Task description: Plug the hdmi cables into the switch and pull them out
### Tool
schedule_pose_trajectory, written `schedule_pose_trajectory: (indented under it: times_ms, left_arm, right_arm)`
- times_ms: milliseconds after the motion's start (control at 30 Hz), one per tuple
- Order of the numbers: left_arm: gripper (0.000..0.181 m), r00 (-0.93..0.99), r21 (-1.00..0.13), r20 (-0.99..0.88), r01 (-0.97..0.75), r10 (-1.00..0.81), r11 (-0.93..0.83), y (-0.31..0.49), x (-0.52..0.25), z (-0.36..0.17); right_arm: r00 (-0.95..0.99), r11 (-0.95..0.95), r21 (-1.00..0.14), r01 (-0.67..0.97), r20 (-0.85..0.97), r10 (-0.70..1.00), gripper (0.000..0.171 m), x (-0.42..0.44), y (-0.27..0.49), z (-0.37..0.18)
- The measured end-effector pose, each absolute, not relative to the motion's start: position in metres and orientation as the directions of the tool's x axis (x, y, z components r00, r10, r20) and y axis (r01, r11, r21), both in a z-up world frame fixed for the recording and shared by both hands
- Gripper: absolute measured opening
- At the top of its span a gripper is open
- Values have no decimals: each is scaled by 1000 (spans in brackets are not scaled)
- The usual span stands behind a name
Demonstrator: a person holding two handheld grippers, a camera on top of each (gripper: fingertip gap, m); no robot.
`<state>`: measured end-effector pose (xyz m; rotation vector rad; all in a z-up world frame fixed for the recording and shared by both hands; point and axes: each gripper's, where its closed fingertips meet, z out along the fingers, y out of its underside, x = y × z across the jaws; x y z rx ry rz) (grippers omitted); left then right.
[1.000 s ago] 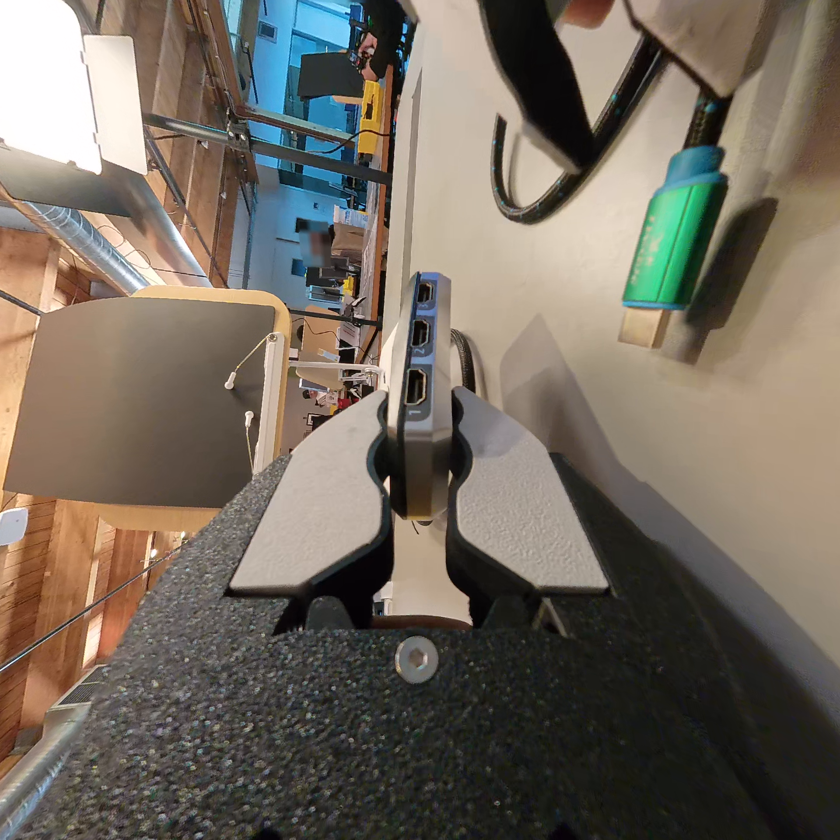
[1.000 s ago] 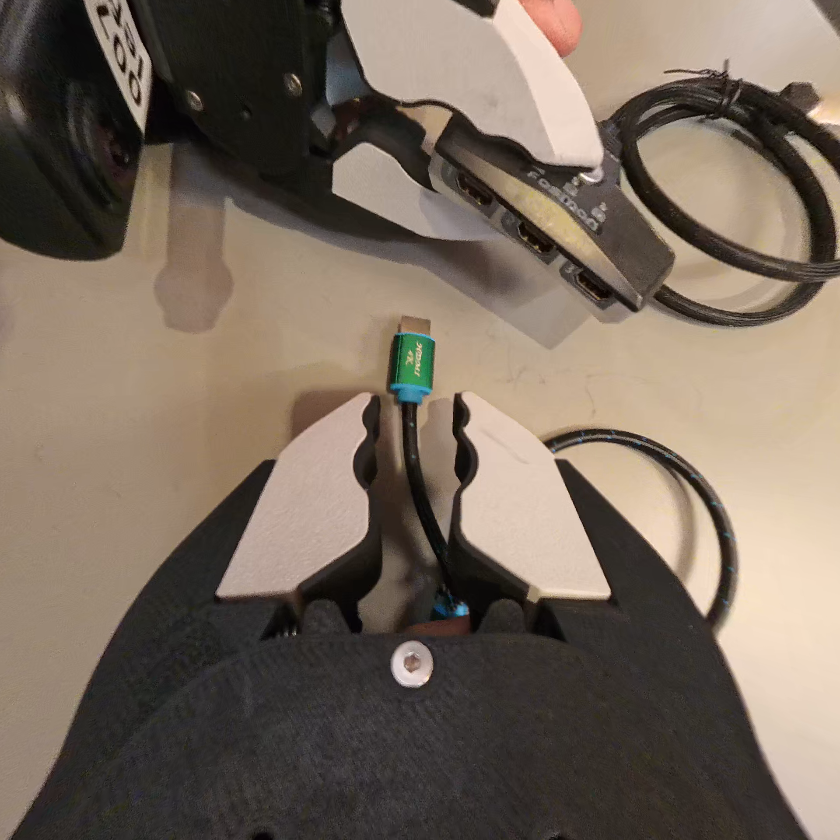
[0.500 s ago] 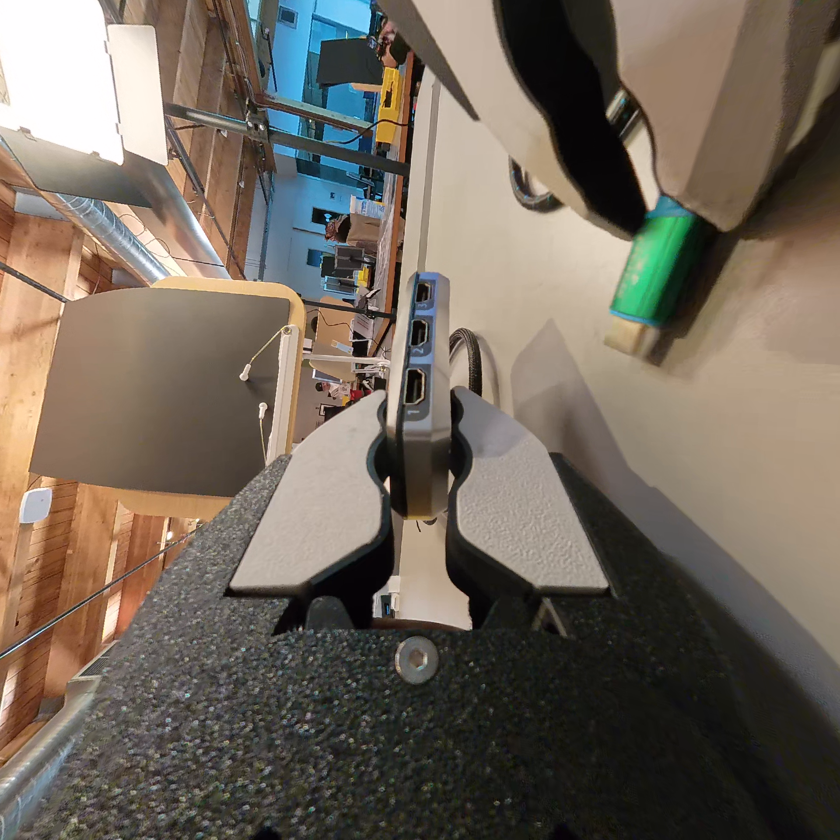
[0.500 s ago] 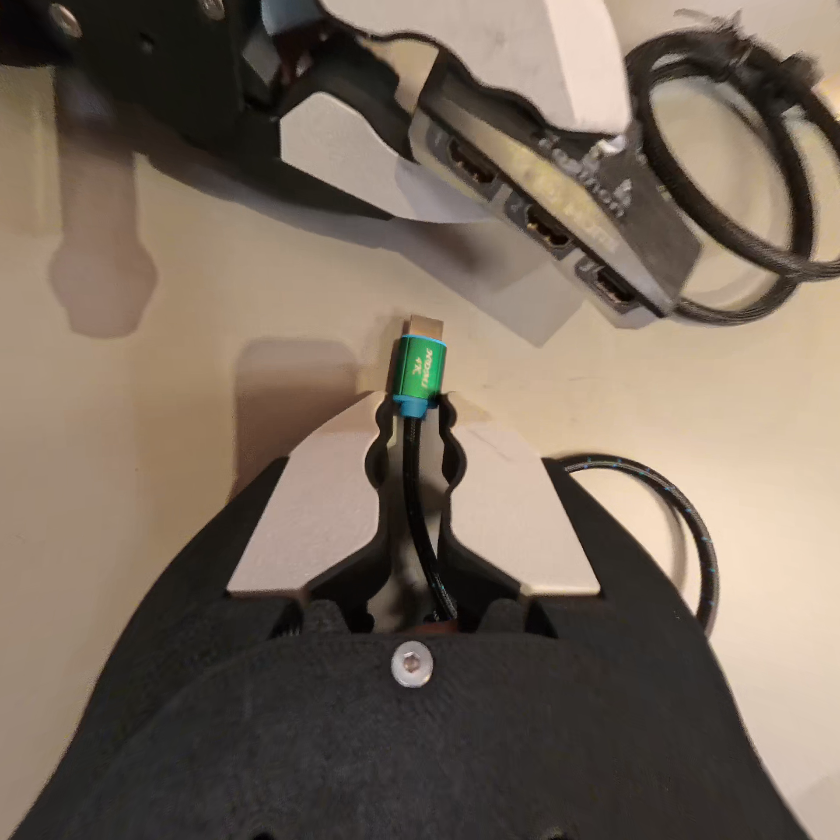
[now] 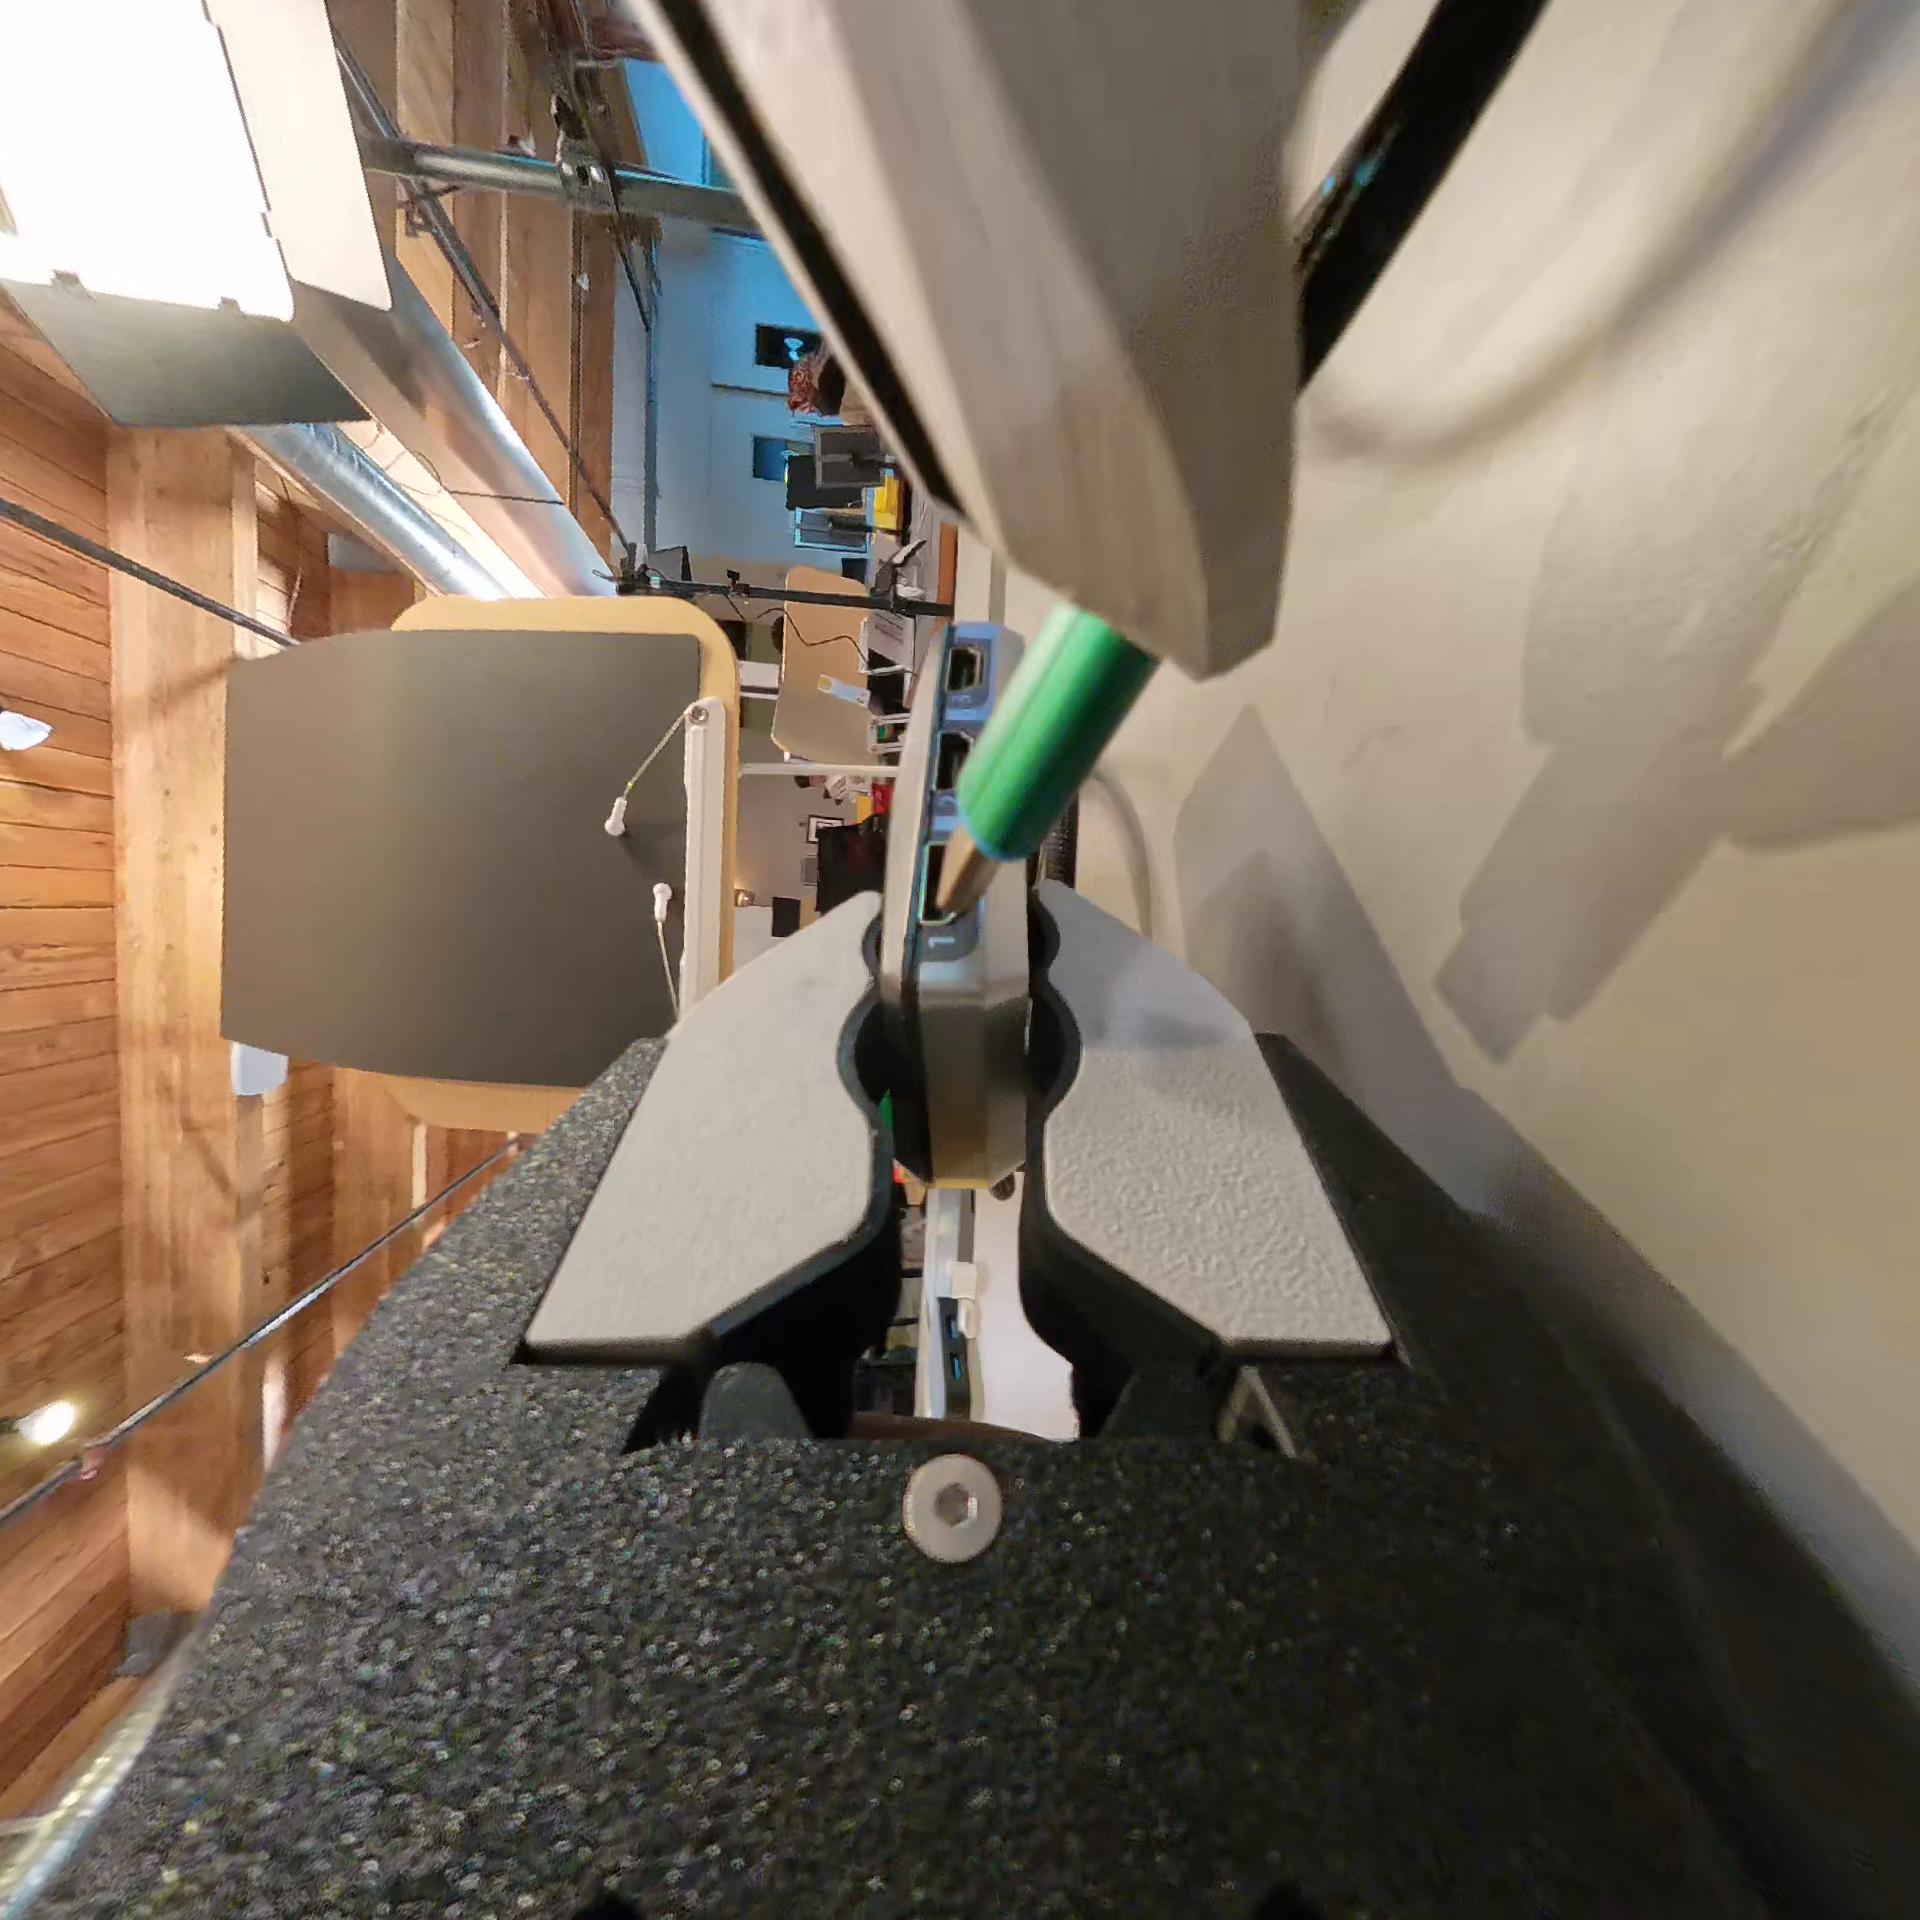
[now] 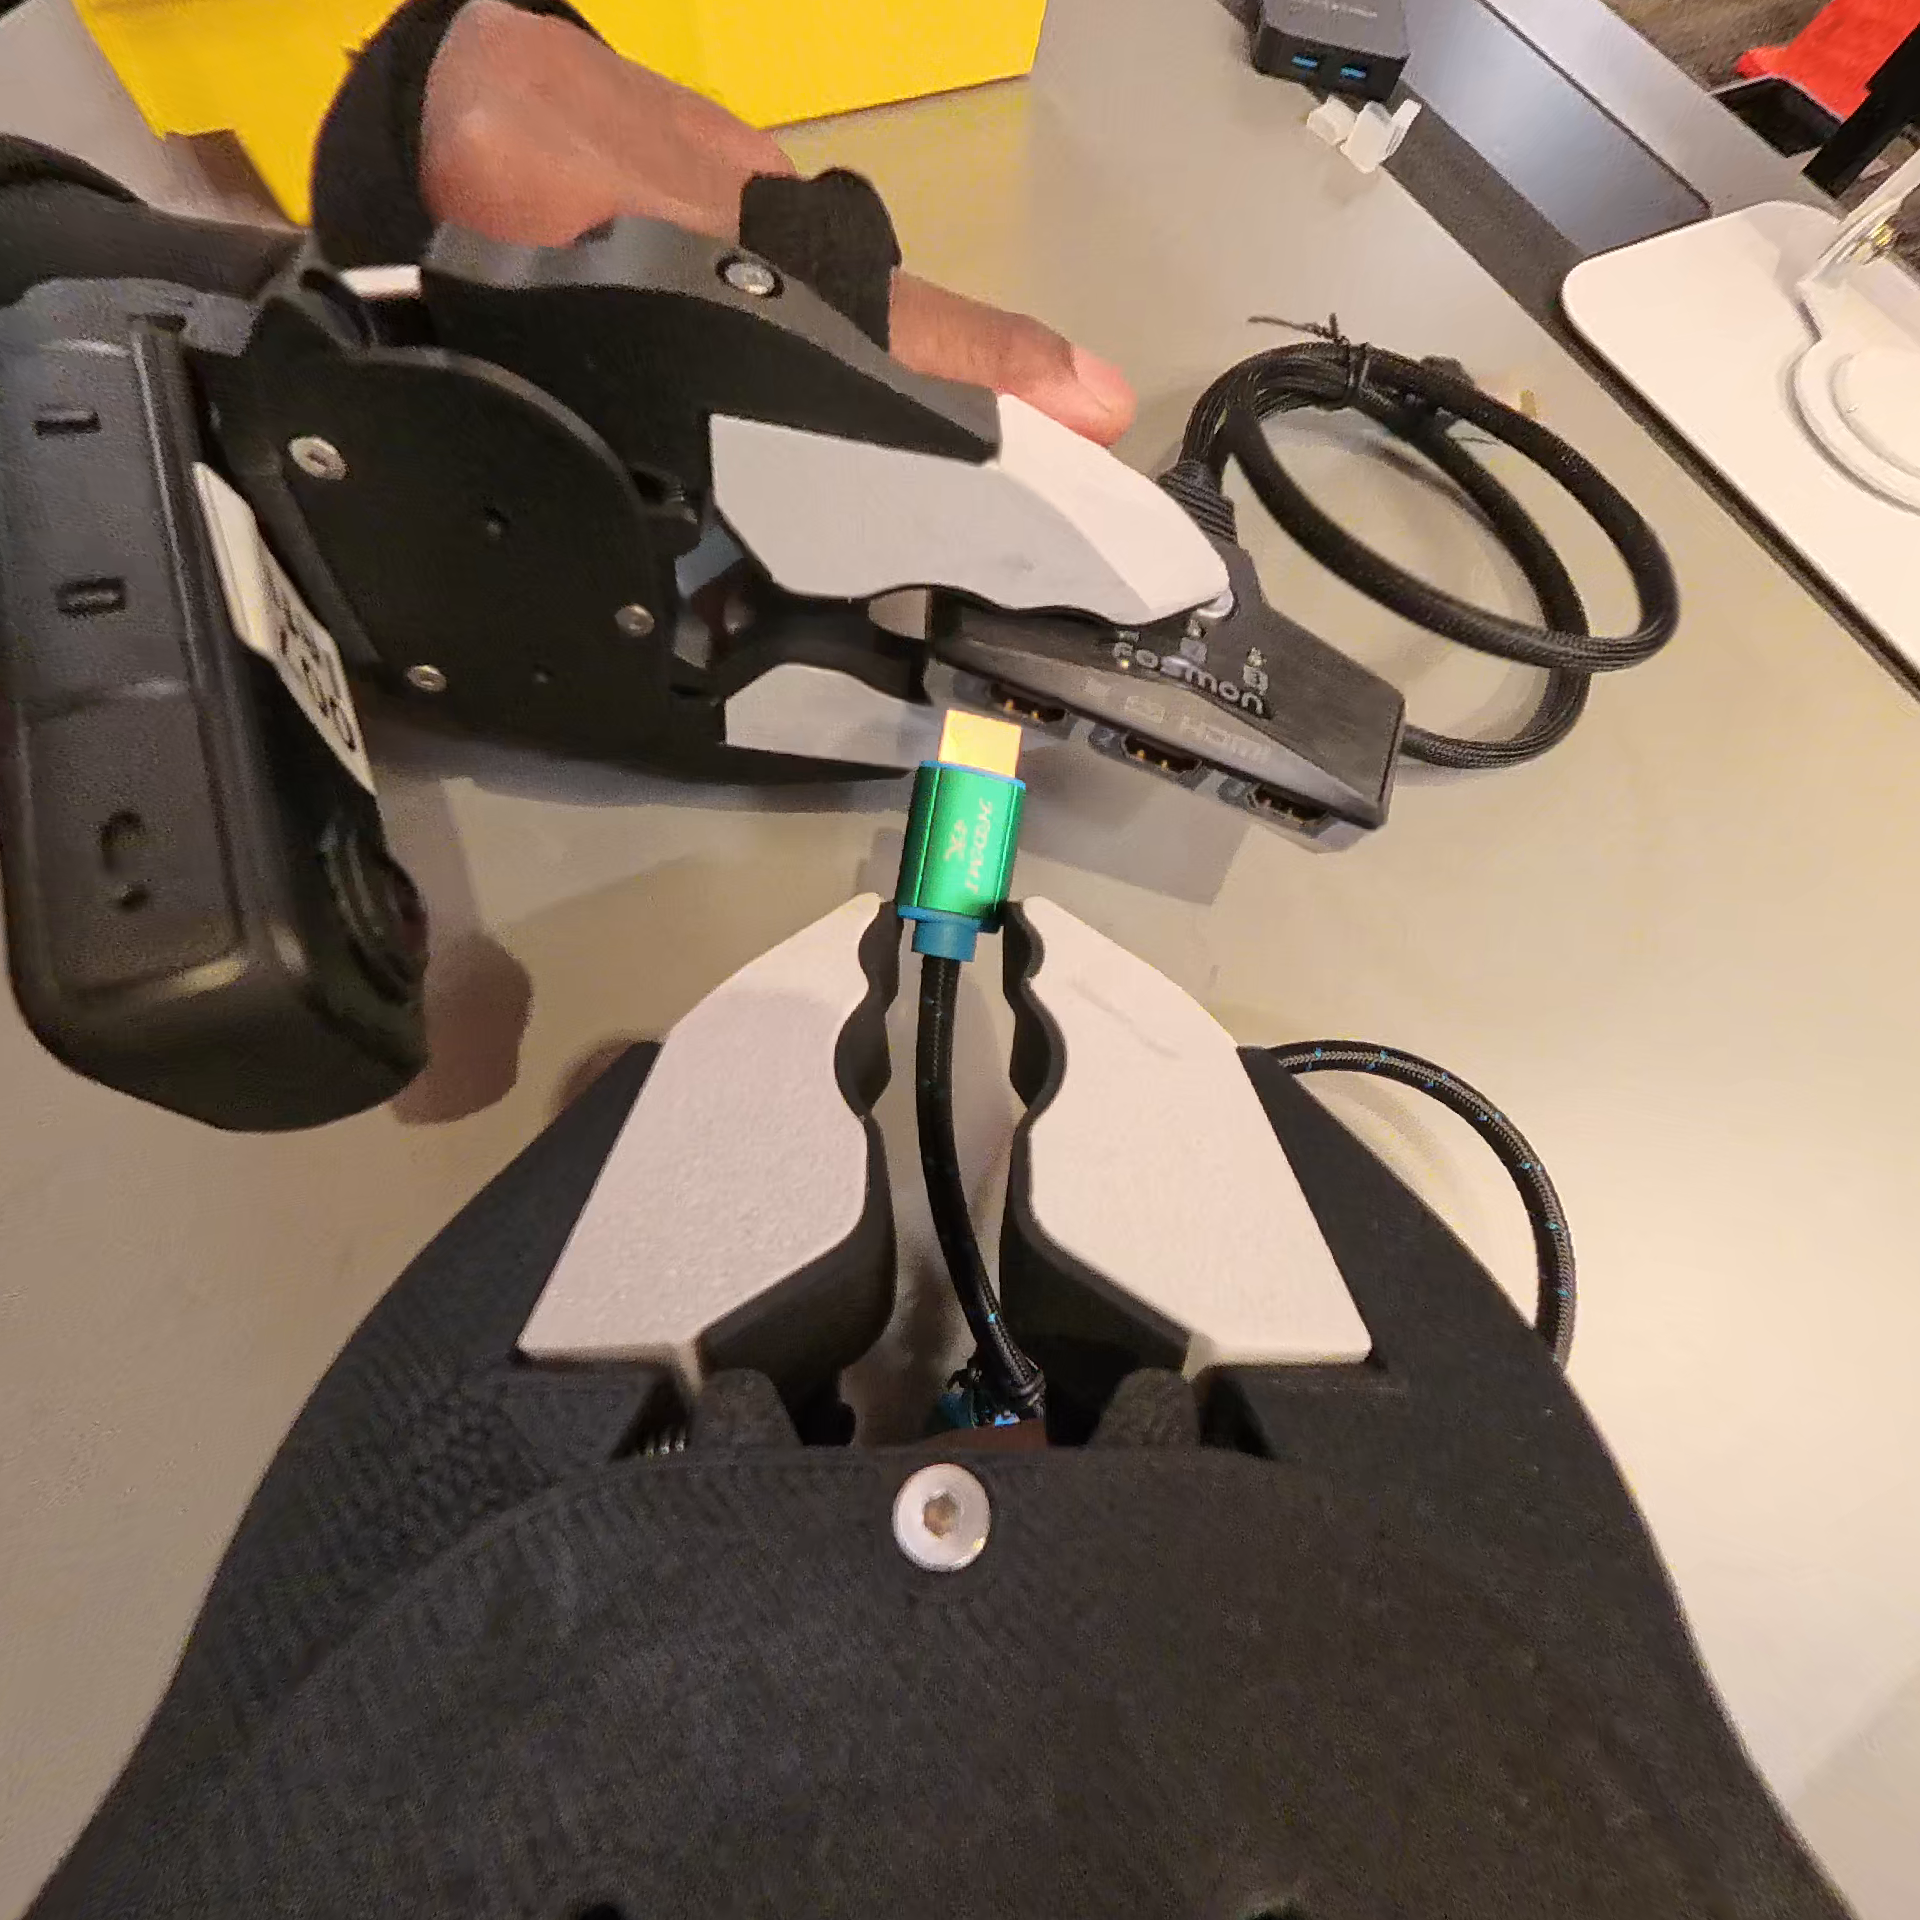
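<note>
My left gripper (image 5: 951, 935) is shut on the end of the dark grey HDMI switch (image 5: 956, 1039), held on edge with its three ports facing my right gripper. In the right wrist view the switch (image 6: 1174, 707) is level and just above the table, between the left gripper's (image 6: 997, 649) fingers. My right gripper (image 6: 956, 920) is shut on the blue collar of the green HDMI plug (image 6: 961, 831). The plug's gold tip (image 6: 977, 743) is at the mouth of the port nearest the left gripper. It also shows in the left wrist view (image 5: 1049, 738), under a right gripper finger (image 5: 1039, 312).
The switch's black braided cable (image 6: 1558, 582) lies coiled behind it. The plug's blue-flecked cable (image 6: 1538, 1195) loops to my right. A hand (image 6: 623, 156) holds the left gripper. A yellow box (image 6: 623, 52) is far left, a white tray (image 6: 1714, 343) far right. My hands' fingertips stand some 8 cm from each other.
My right gripper shut on the plug's collar, lifted it off the table and carried it forward to the switch's nearest port. The left gripper kept its hold on the switch.
</note>
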<state>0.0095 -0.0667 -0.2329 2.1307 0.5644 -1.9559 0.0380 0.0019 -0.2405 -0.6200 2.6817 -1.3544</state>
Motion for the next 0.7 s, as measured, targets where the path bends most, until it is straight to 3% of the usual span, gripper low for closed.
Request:
schedule_pose_trajectory:
  times_ms: [267,700]
  left_arm:
    - [22,130,26,-991,405,29,-914,-60,11,-241]
    - [22,187,88,-982,451,-3,-888,-58,10,-250]
  right_arm:
    - [-923,571,-754,-323,118,-367,19,33,4,-248]
    - [-938,640,-729,-242,7,-346,19,31,8,-255]
